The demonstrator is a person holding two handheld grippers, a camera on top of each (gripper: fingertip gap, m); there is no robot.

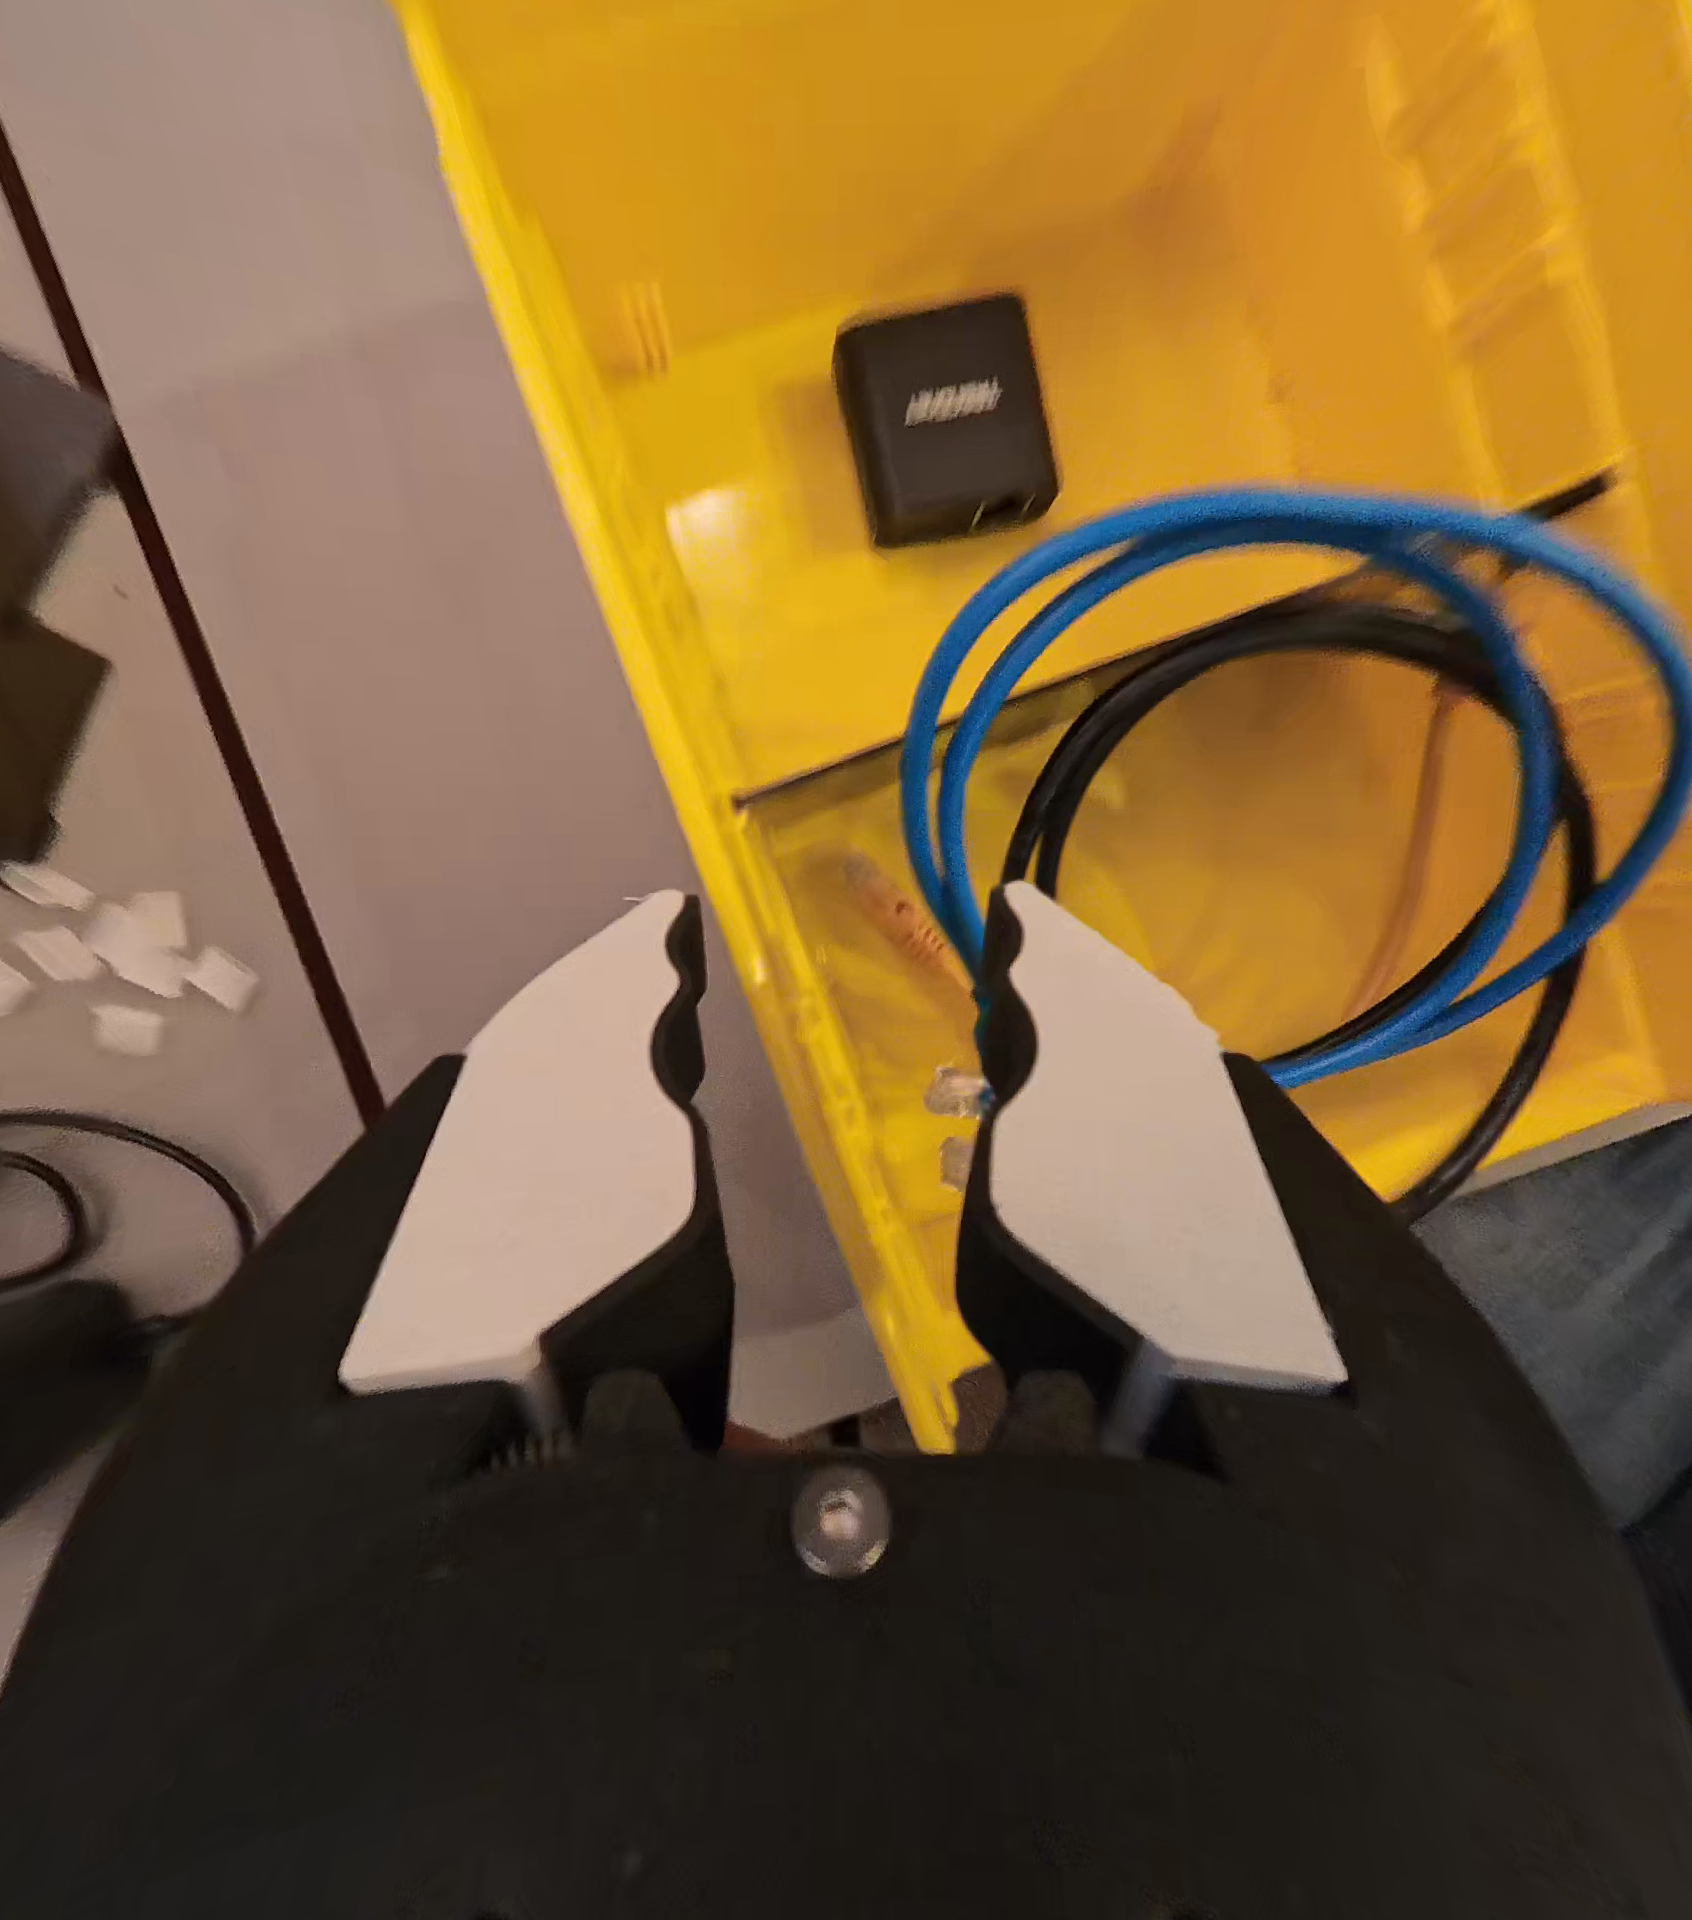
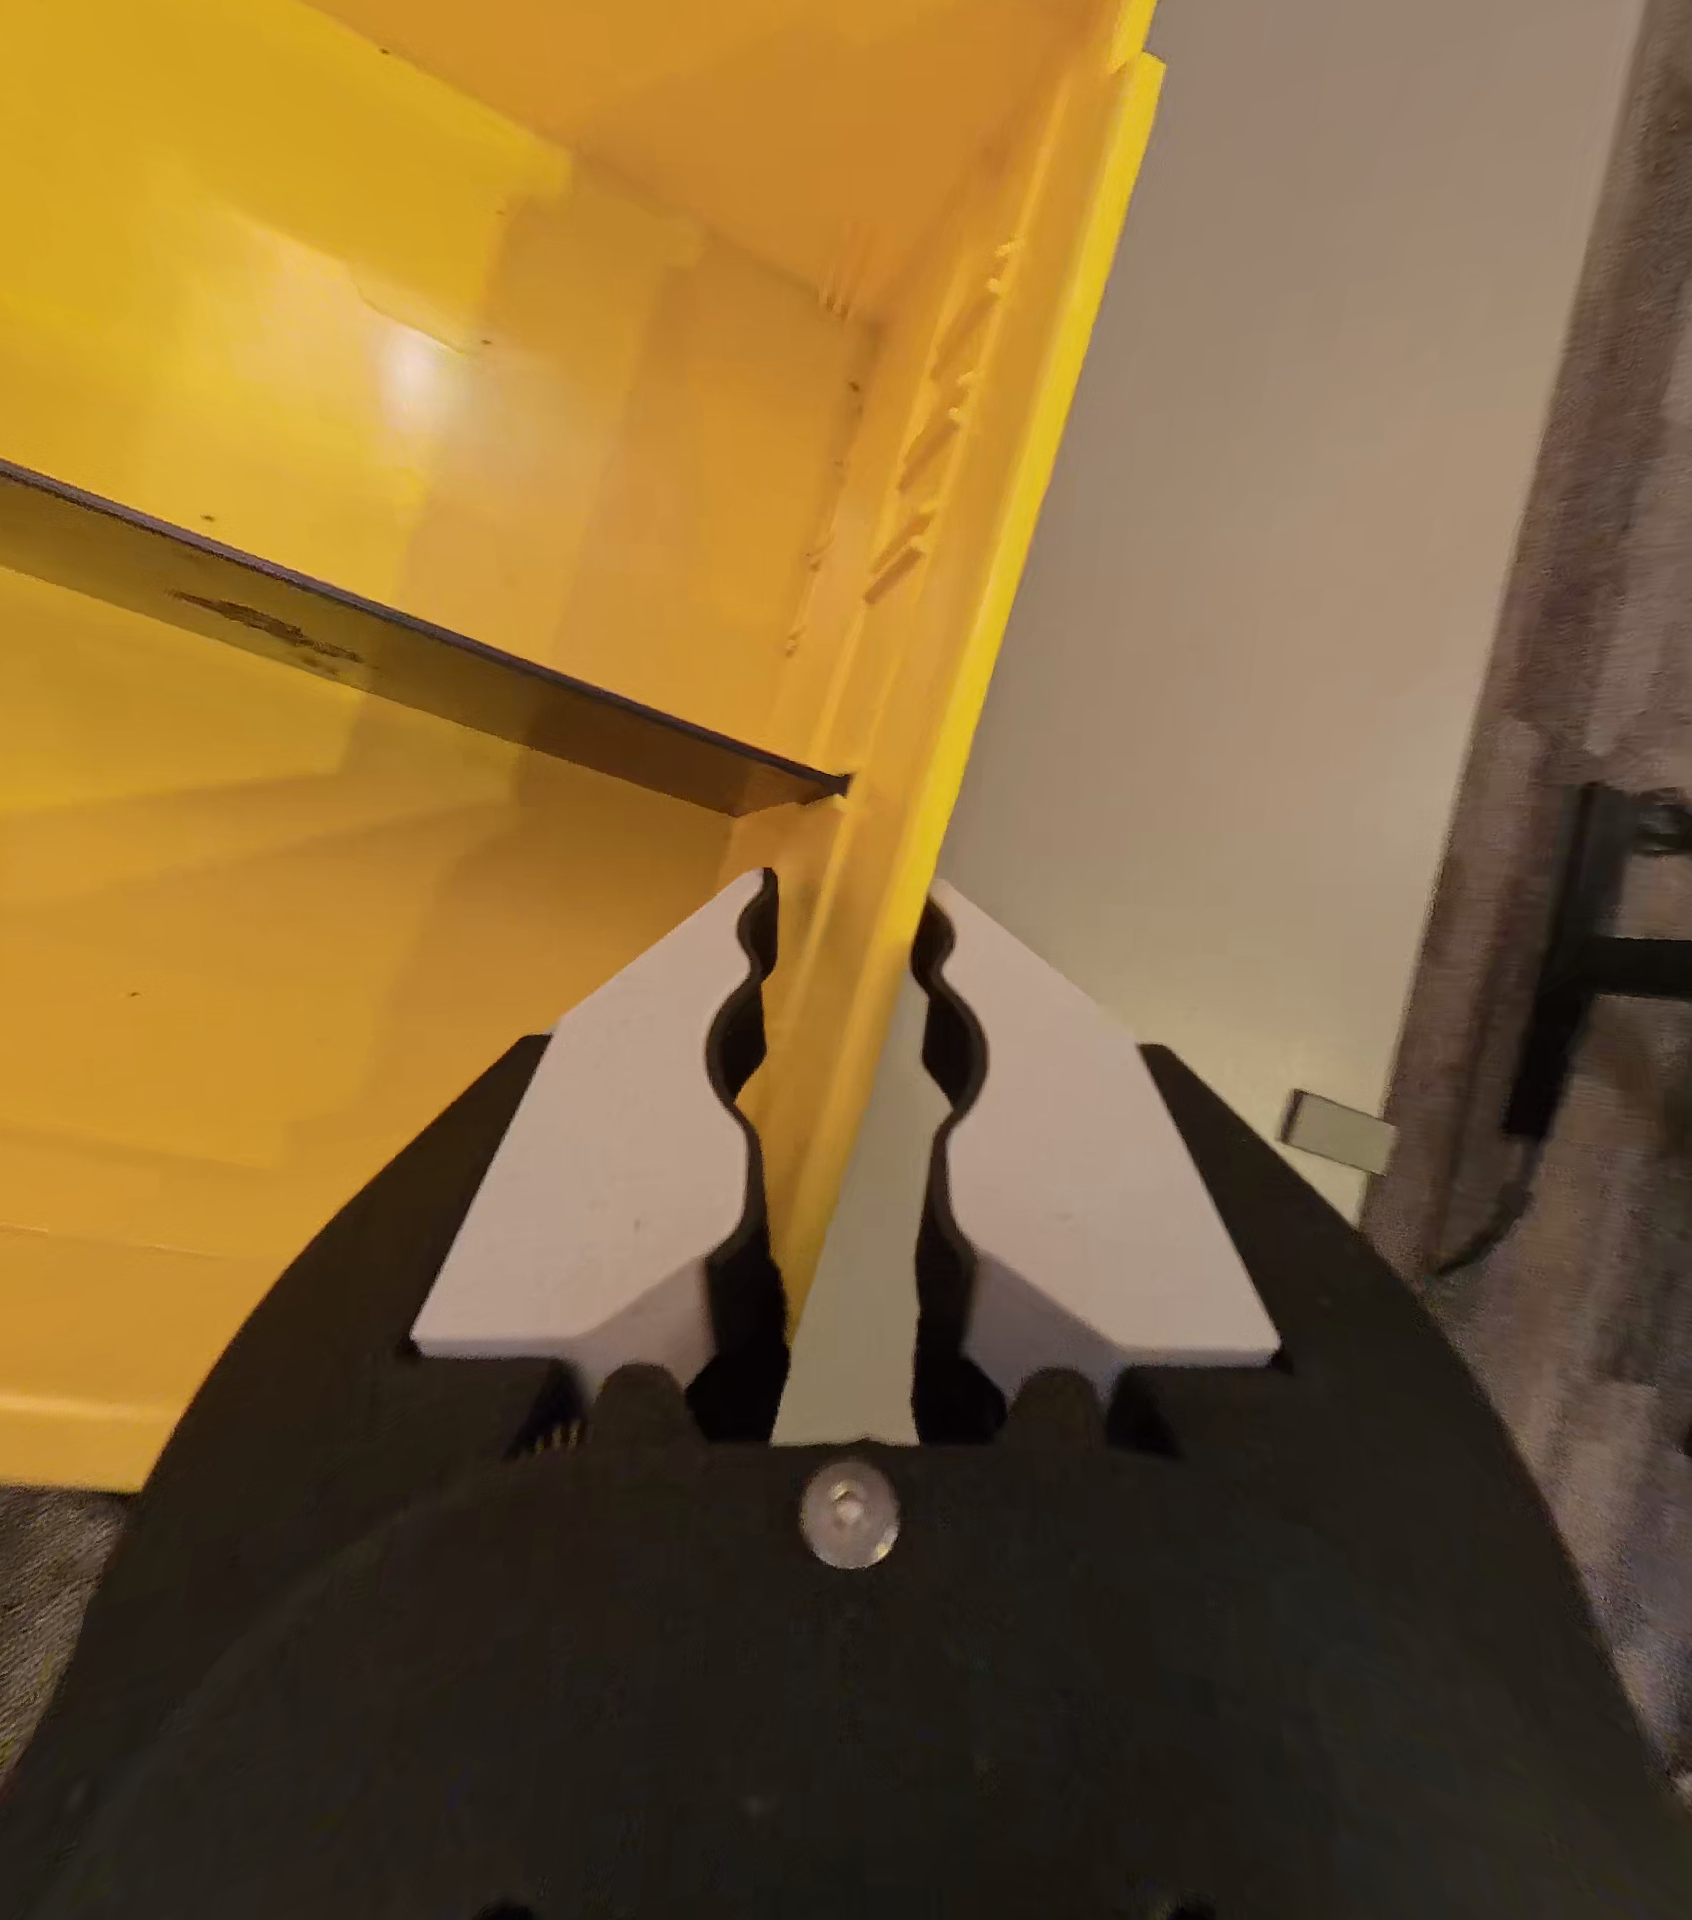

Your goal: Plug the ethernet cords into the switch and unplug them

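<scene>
step: picking up a cord | left gripper [image 1: 842, 925] jaws wide, empty, over the yellow plastic bin [image 1: 613, 436] wall – small black box switch [image 1: 944, 416] sits past the divider, coiled blue ethernet cord [image 1: 1590, 582] on the near side | right gripper [image 2: 842, 904] jaws narrow-ish, nothing held | I'd grab right behind the clear plug [image 1: 956, 1091] – not mid-coil

Warm, even indoor light; soft glare patches on the yellow bin [image 1: 1185, 208] floor in both views. Motion blur smears the blue cable [image 1: 1341, 520] — edges bow with wide-angle distortion, near gripper bodies dark.
</scene>
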